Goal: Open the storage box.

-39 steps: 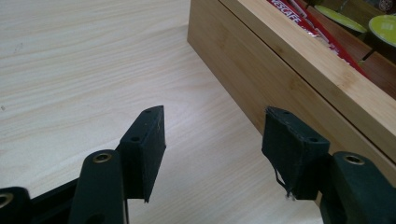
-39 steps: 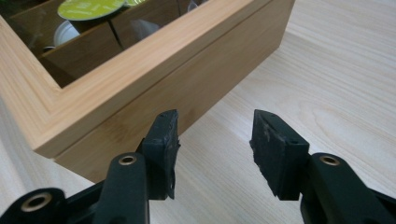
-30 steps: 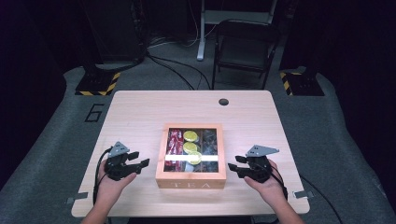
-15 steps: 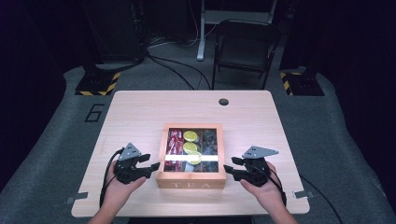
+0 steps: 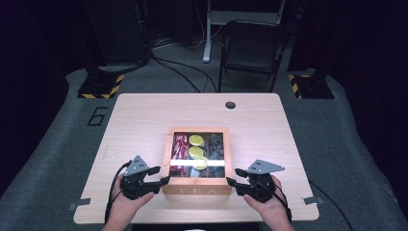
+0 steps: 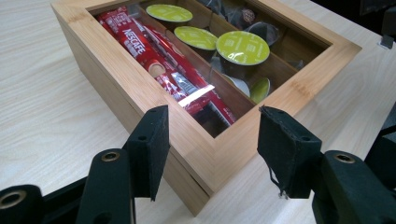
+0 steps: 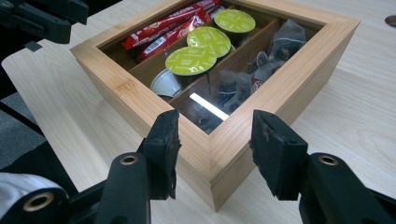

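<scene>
Sitting near the table's (image 5: 144,115) front edge, the wooden tea box (image 5: 197,185) holds red sachets (image 6: 154,56), green-lidded pods (image 7: 191,60) and dark packets under glass. Left gripper (image 5: 161,179) and right gripper (image 5: 231,185), jaws spread and empty, flank its front corners. Folding chair (image 5: 252,48) beyond the table.

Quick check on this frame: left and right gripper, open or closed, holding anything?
Left gripper: open, holding nothing, jaws either side of a near corner of the wooden tea box.
Right gripper: open, holding nothing, jaws straddling the box's other near corner.

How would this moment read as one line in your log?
left gripper: open, at box front-left corner | right gripper: open, at front-right corner | lid: closed
</scene>
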Motion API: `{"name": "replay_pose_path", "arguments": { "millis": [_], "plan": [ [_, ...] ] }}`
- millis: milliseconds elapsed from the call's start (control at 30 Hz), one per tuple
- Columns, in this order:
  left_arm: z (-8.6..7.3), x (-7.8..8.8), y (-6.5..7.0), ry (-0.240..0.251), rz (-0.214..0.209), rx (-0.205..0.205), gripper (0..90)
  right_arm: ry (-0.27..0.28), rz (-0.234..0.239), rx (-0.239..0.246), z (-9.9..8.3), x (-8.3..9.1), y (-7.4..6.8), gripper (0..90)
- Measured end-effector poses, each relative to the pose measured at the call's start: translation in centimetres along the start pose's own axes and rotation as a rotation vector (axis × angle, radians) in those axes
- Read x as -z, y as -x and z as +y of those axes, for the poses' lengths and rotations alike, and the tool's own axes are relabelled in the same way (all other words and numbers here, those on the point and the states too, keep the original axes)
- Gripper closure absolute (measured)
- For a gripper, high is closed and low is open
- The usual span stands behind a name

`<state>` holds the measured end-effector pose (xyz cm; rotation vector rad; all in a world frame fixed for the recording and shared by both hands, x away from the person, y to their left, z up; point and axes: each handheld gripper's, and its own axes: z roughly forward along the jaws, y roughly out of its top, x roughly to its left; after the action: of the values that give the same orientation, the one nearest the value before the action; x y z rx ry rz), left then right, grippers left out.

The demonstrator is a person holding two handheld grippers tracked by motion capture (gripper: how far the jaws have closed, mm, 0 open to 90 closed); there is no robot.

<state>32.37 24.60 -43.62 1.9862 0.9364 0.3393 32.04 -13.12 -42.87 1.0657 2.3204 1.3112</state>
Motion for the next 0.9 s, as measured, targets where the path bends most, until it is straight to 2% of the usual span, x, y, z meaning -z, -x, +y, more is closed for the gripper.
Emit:
{"name": "replay_pose_path", "arguments": {
  "millis": [67, 133, 233, 300, 333, 433, 533, 633, 667, 700, 800, 900],
  "plan": [
    [-0.3, 0.0, 0.0, 0.006, -0.003, 0.005, 43.7, 0.021, -0.001, -0.002, -0.4, 0.1, -0.1, 51.3],
    [-0.7, -0.1, 0.0, 0.003, -0.012, 0.012, 43.7, 0.018, 0.004, -0.001, -0.6, 0.1, -0.1, 51.3],
    [-1.2, -0.1, 0.0, -0.001, -0.009, -0.017, 43.7, 0.007, 0.007, 0.016, -1.3, -0.1, -0.1, 50.7],
    [-1.4, -0.2, -0.2, 0.002, -0.010, -0.024, 42.8, -0.004, 0.000, 0.035, -1.5, -0.3, -0.1, 50.2],
    [-1.6, -0.3, -0.2, 0.001, -0.009, -0.023, 42.3, -0.004, -0.006, 0.029, -1.7, -0.3, -0.1, 50.1],
    [-1.9, -0.7, 0.0, -0.020, -0.011, -0.027, 42.2, -0.006, 0.026, 0.021, -1.9, -0.4, 0.1, 50.0],
    [-2.1, -1.0, 0.2, -0.039, 0.000, -0.053, 41.0, -0.030, 0.023, 0.047, -2.2, -0.9, -0.1, 49.4],
    [-2.2, -1.1, 0.2, -0.034, 0.003, -0.043, 41.0, -0.034, 0.026, 0.063, -2.4, -1.3, -0.1, 48.8],
    [-2.3, -1.2, 0.1, -0.034, 0.004, -0.041, 41.0, -0.039, 0.027, 0.051, -2.5, -1.4, -0.2, 48.6],
    [-2.3, -1.2, 0.1, -0.037, -0.001, -0.035, 41.0, -0.042, 0.031, 0.059, -2.6, -1.7, -0.3, 46.1],
    [-2.4, -1.3, -0.1, -0.031, -0.004, -0.027, 40.6, -0.048, 0.009, 0.091, -2.8, -1.8, -0.4, 46.7],
    [-2.4, -1.4, -0.3, -0.034, -0.017, -0.020, 39.5, -0.056, 0.014, 0.086, -3.0, -1.8, -0.2, 47.7]
  ]
}}
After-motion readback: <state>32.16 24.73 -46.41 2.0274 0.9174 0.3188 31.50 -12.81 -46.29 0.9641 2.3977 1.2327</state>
